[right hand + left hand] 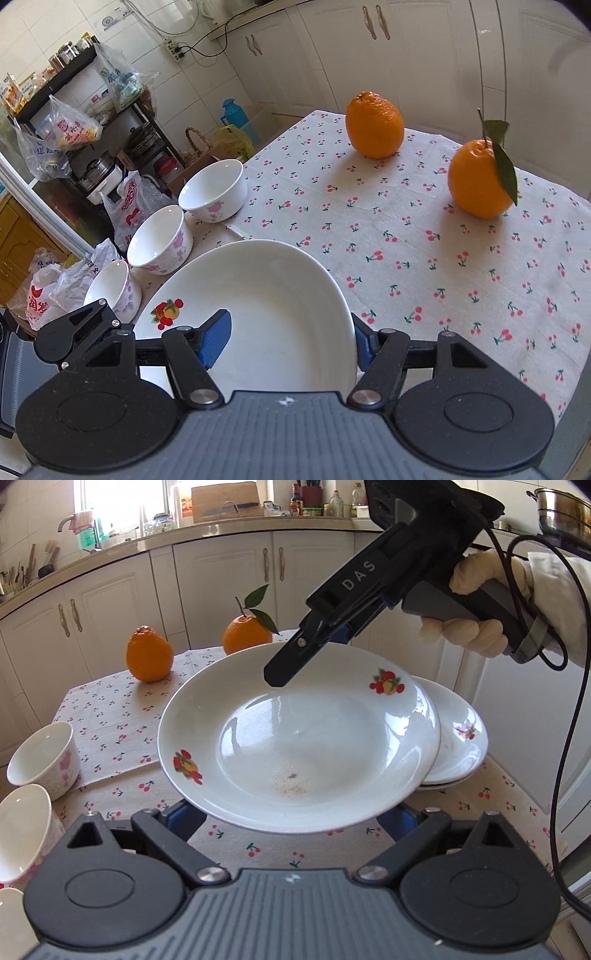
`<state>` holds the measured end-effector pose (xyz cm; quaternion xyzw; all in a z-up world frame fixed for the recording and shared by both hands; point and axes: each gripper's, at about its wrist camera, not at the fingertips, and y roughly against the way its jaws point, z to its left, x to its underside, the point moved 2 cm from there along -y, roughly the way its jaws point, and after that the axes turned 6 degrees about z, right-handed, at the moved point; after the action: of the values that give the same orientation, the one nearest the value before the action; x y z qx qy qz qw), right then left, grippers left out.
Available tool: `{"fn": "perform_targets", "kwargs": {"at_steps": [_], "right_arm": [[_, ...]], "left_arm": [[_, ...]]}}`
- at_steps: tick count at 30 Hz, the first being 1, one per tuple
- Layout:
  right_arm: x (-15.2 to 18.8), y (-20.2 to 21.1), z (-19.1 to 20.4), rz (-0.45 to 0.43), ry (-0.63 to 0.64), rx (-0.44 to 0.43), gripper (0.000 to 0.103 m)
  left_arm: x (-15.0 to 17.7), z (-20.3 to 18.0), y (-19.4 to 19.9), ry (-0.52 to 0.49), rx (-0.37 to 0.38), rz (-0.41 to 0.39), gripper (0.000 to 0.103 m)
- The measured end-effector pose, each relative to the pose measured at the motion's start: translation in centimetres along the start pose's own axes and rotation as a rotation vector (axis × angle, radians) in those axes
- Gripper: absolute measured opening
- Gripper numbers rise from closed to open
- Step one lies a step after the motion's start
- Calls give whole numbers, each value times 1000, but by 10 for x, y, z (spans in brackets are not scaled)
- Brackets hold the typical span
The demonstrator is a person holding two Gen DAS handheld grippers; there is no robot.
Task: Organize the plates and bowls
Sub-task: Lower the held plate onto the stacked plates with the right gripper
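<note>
A large white plate (295,738) with fruit decals hangs tilted above the cherry-print tablecloth (110,716). My right gripper (277,683), held by a gloved hand (480,635), is shut on the plate's far rim, one finger on top and the other hidden below. In the right wrist view the plate (280,295) sits between the right gripper's (288,343) blue pads (218,339). My left gripper (293,816) stands wide open under the plate's near rim, with its fingertips hidden. Two more plates are stacked (458,738) at the right. Three floral bowls (213,192) (160,240) (114,291) line the left table edge.
Two oranges (375,123) (480,181) stand on the far part of the cloth. The table edge runs close beside the bowls, with bags and a rack (74,122) beyond it. Kitchen cabinets (221,572) stand behind the table. The right gripper's cable (569,720) hangs at the right.
</note>
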<state>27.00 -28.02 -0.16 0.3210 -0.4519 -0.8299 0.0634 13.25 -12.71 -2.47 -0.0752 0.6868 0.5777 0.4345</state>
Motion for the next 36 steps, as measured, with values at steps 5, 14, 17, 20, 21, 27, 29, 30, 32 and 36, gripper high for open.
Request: {"fn": "perform_targets", "kwargs": {"at_steps": [5, 14, 17, 20, 21, 27, 29, 30, 32, 36], "right_arm": [[26, 16, -11, -24, -45, 25, 72], [64, 37, -33, -58, -124, 59, 72], [73, 43, -41, -74, -146, 64, 72], [80, 47, -49, -88, -164, 63, 72], [82, 48, -51, -91, -169, 64, 72], [94, 49, -64, -103, -202, 65, 72], [97, 48, -68, -104, -211, 61, 72], [99, 48, -69, -104, -214, 61, 72], [102, 47, -73, -103, -221, 61, 72], [108, 48, -79, -108, -234, 60, 72]], "left_arm": [[-2, -17, -8, -45, 49, 24, 97], [-9, -44, -17, -121, 112, 39, 97], [-12, -50, -20, -133, 124, 41, 97], [-16, -55, -23, -147, 127, 44, 97], [-17, -56, -25, -150, 129, 46, 97], [-20, -63, -33, -158, 136, 65, 97], [-20, -65, -35, -160, 136, 71, 97], [-20, -66, -36, -161, 138, 73, 97], [-21, -66, -38, -165, 139, 78, 97], [-22, -69, -41, -177, 140, 82, 97]]}}
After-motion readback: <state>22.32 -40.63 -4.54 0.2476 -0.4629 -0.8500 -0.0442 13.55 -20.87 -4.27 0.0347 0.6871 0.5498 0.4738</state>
